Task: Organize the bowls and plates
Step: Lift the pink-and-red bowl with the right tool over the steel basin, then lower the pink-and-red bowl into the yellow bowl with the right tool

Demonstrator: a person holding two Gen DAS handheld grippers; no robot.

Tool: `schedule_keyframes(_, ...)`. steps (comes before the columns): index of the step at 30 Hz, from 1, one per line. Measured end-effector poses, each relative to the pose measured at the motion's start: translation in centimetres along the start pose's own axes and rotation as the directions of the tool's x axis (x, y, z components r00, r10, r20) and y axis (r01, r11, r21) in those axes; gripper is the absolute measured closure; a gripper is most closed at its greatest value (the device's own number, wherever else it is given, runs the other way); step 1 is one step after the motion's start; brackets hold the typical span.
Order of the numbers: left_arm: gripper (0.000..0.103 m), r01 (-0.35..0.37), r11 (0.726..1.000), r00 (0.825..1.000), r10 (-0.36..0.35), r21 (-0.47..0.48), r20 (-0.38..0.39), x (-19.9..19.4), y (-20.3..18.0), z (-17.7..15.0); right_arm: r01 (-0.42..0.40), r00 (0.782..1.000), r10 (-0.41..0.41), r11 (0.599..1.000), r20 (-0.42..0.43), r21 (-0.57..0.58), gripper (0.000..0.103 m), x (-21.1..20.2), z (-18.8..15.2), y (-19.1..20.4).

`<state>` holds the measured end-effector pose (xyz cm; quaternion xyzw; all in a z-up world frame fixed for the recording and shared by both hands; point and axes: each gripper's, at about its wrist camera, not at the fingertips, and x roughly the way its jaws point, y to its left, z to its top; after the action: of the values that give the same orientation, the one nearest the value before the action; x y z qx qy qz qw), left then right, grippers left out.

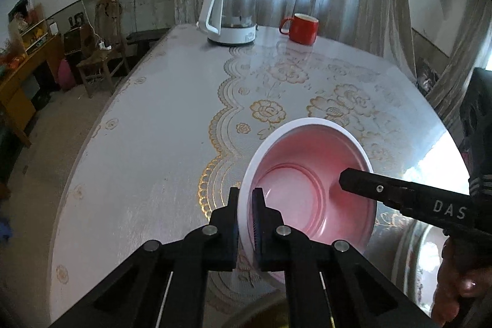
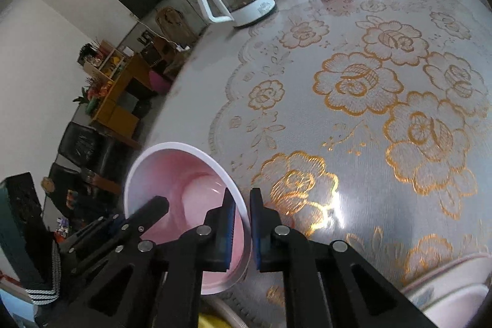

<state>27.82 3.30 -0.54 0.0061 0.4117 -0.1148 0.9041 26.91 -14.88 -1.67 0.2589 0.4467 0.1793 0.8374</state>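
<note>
The left gripper (image 1: 245, 205) is clamped on the near-left rim of a pink bowl (image 1: 307, 192) with a white rim, one finger inside and one outside, and the bowl is held tilted above the table (image 1: 138, 159) with its opening facing the camera. The right gripper (image 2: 243, 205) pinches the opposite side of the same pink bowl (image 2: 184, 192) in the same way, its blue-padded fingers (image 2: 229, 215) set on either side of the white rim. Only the left wrist view shows the right gripper's outer finger from the side, reaching into the bowl, with the white letters "DAS" printed on it and the person's hand (image 1: 455, 291) on the handle below; a pale floral plate (image 1: 427, 260) lies on the table just under that arm. Only the right wrist view shows the left gripper from the side at the bowl's far rim, a striped sleeve behind it, and another white floral dish (image 2: 452, 294) at the lower right edge. Both views show a glass kettle (image 1: 230, 17) on a white base and a red mug (image 1: 303, 28) standing at the far end of the lace-patterned, gold-flowered tablecloth (image 2: 369, 112). The kettle base carries a small mark too blurred to read.
</note>
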Motion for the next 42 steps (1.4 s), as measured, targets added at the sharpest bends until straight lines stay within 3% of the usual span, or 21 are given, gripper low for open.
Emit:
schedule_keyframes(22, 0.095, 0.049, 0.999, 0.988, -0.048, -0.004, 0.144, -10.2, -1.7, -6.4, -0.117, 0.985, 0.118, 0.993, 0.129, -0.01, 0.094, -8.4, -7.5, 1.7)
schedule_keyframes(27, 0.095, 0.074, 0.996, 0.983, -0.065, -0.045, 0.174, -11.8, -1.3, -8.5, -0.126, 0.979, 0.13, 0.992, 0.159, -0.03, 0.094, -9.8, -9.7, 2.3)
schedule_keyframes(42, 0.095, 0.088, 0.992, 0.99, -0.078, -0.086, 0.115, -12.0, -0.2, -13.0, -0.139, 0.986, 0.139, 0.99, 0.094, -0.007, 0.092, -9.2, -14.4, 2.3)
